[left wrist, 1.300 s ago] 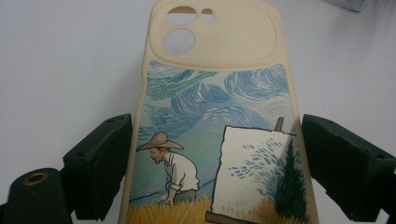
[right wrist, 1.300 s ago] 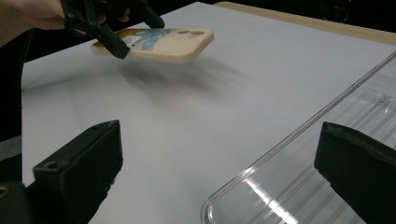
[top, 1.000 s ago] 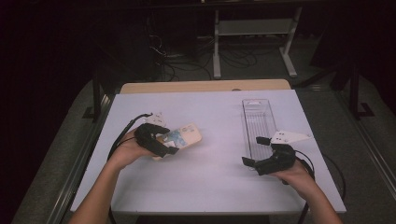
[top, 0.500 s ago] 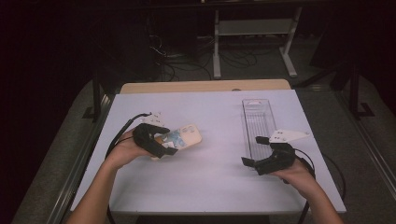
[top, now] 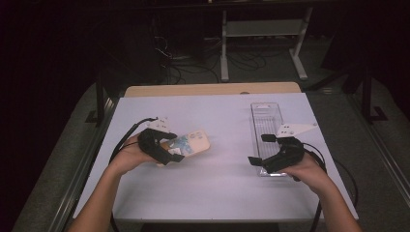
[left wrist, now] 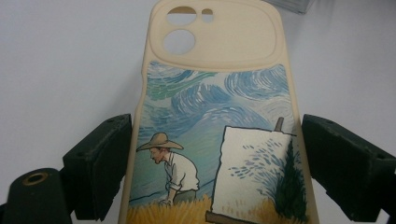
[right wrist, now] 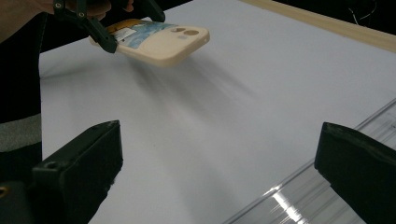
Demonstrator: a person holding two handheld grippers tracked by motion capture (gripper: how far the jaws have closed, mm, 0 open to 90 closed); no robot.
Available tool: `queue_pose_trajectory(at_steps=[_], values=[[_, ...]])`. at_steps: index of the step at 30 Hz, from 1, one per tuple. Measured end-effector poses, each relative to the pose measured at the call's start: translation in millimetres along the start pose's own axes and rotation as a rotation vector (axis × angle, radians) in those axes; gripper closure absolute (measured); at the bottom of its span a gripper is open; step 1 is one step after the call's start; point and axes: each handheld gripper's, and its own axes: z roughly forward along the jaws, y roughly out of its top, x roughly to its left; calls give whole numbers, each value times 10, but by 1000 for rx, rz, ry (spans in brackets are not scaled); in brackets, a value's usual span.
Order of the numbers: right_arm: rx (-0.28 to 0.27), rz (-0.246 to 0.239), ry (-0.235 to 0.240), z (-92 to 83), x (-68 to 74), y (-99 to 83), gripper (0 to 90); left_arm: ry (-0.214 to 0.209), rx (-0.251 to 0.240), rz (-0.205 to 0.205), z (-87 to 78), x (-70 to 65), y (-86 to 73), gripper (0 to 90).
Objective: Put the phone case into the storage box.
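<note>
Phone case (left wrist: 217, 121) centre frame in left gripper view, painted back up, clamped across long edges by left gripper (top: 167, 151), lifted off white table (top: 217, 183) — likely for transfer. Clear tray (top: 266, 121) right of high view, looks empty. Right gripper (top: 263, 150) at tray's near end, jaws spread wide, grasping nothing.

Black hand-held gripper (top: 169, 149); black cable; grey three-cornered plate; bare forearms.

Readable text, labels, brands, numbers, signs: none for you to log. The phone case (left wrist: 217, 116) between your left gripper's (left wrist: 217, 172) jaws carries a painted picture only, a hatted painter at an easel, with no lettering.
</note>
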Motion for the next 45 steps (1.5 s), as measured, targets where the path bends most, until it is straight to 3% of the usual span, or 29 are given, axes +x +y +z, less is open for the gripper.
queue_pose_trajectory(at_steps=[17, 21, 22, 32, 37, 45], values=[[3, -20, 40, 191, -103, 280, 7, -25, 12, 28, -12, -12, 16, 115], [7, -23, 48, 233, -122, 338, 7, -33, 17, 28, -4, -10, 15, 115], [6, -25, 51, 243, -128, 355, 7, -36, 4, 12, 6, -25, 14, 114], [8, -51, 71, 311, -161, 524, 7, -44, 8, 24, 17, -23, 23, 114], [28, -63, 93, 359, -174, 579, 7, -49, 7, 21, 21, -28, 26, 114], [60, -92, 127, 491, -165, 642, 7, -66, 14, 56, 46, -43, 33, 114]])
